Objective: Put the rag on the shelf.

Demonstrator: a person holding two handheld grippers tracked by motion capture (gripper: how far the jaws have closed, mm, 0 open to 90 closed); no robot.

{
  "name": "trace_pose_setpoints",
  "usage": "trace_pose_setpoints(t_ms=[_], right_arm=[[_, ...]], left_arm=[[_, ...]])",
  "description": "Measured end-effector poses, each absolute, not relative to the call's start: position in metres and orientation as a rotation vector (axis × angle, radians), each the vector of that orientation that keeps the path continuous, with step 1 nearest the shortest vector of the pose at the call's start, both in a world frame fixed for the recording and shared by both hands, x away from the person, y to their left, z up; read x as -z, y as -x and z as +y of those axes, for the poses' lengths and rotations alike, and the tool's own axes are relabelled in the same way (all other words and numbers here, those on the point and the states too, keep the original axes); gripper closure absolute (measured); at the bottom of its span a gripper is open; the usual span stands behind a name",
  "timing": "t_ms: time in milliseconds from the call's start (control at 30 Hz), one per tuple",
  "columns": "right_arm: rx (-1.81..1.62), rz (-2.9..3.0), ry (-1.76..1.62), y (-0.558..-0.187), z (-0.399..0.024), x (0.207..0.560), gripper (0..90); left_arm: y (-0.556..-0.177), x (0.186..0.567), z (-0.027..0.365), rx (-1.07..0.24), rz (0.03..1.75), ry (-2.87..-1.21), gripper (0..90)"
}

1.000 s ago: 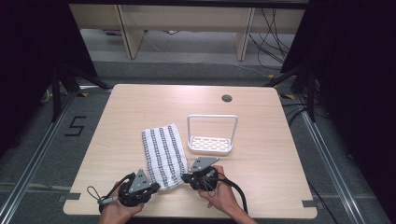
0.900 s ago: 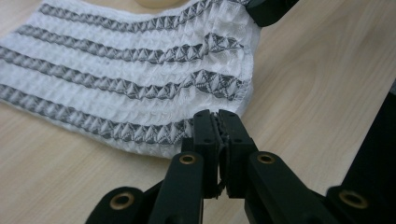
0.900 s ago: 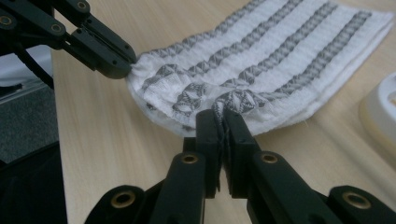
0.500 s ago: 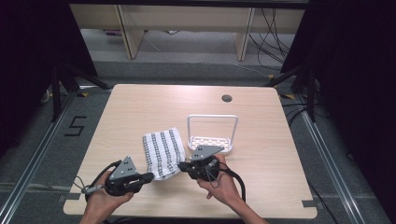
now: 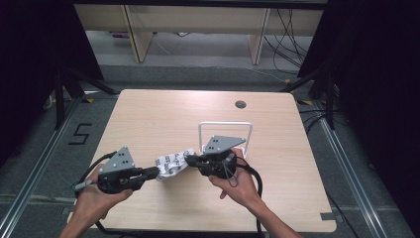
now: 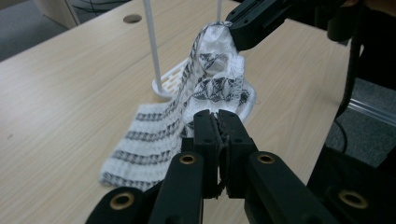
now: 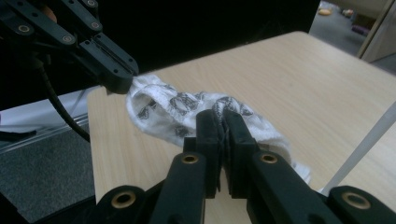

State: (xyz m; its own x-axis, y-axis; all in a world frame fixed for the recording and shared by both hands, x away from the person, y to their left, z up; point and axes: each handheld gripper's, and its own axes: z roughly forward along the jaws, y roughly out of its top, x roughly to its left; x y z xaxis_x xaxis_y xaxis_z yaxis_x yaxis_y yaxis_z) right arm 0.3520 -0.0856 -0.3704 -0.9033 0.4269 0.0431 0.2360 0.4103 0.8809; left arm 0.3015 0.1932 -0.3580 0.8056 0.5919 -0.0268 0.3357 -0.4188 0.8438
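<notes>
A white cloth with dark stripes [image 5: 171,165] hangs bunched between my two grippers above the near part of the wooden table [image 5: 158,114]. My left gripper [image 5: 155,172] is shut on the cloth's near-left end, and my right gripper [image 5: 189,159] is shut on its other end. In the left gripper view the cloth [image 6: 205,88] rises from my closed left gripper [image 6: 216,116] up to the other gripper's jaws, with its lower part trailing on the table. In the right gripper view the cloth [image 7: 187,109] stretches from my shut right gripper [image 7: 222,116] across to the left gripper's tip.
A white wire rack [image 5: 225,130] with a perforated base stands just behind the right gripper; its posts [image 6: 152,42] show in the left gripper view. A round cable hole [image 5: 240,104] sits at the table's far right. The table's front edge lies close under both hands.
Both grippers closed on the cloth and lifted it off the table, where it lay flat a second ago. It now hangs crumpled between them; the hands moved forward and slightly apart.
</notes>
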Motion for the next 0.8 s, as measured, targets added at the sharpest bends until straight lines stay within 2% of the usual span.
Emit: trace_pose_setpoints(t_ms=[433, 800], right_arm=[[-1.571, 2.391, -0.546, -0.333, -0.106, 0.311, 87.1], [-1.570, 2.300, -0.605, -0.330, -0.140, 0.300, 87.0]], left_arm=[[-0.298, 0.290, 0.177, -0.317, 0.575, -2.004, 86.4], [-0.322, 0.278, 0.144, -0.297, 0.536, -1.999, 86.4]])
